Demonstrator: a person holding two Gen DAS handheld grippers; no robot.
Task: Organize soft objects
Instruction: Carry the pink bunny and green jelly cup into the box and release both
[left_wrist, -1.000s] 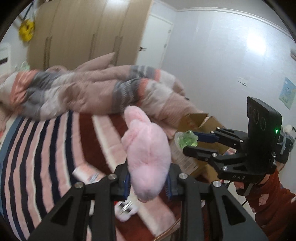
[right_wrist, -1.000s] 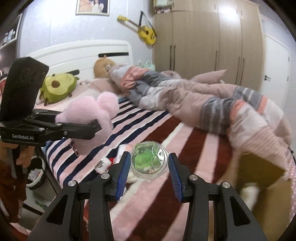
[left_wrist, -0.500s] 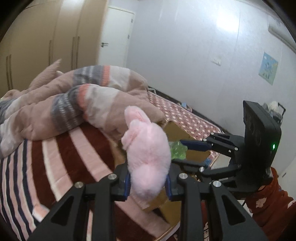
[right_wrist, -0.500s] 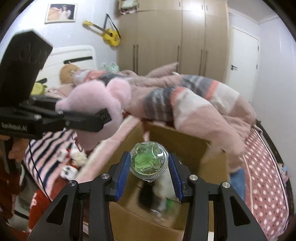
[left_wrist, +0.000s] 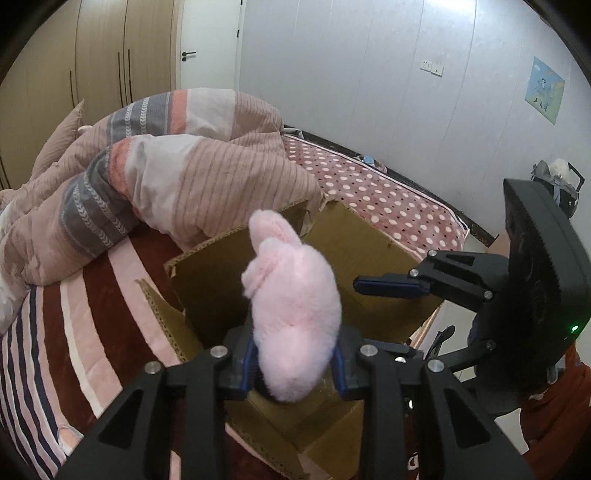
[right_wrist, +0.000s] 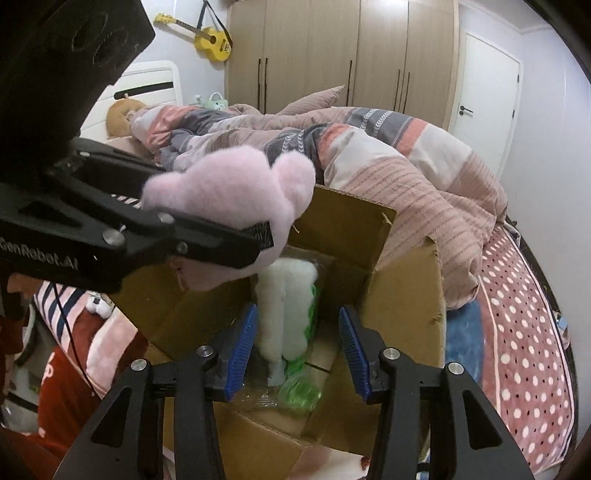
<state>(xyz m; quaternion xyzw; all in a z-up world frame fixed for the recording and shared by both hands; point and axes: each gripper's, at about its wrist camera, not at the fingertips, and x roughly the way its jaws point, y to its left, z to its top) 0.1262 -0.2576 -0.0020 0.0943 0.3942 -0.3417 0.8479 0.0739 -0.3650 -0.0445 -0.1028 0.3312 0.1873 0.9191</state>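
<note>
Jaws around pink plush (left_wrist: 295, 314) (above box (left_wrist: 373, 254))

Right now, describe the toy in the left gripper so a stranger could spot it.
Find the open cardboard box on the striped bed, beside the rumpled duvet. Above its opening, the left gripper pinches a pink plush toy. It is fluffy and pale pink, unlike the white and green items inside the box.

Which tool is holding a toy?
The left tool, squeezing the pink plush above the cardboard box. The right tool is open and empty.
</note>
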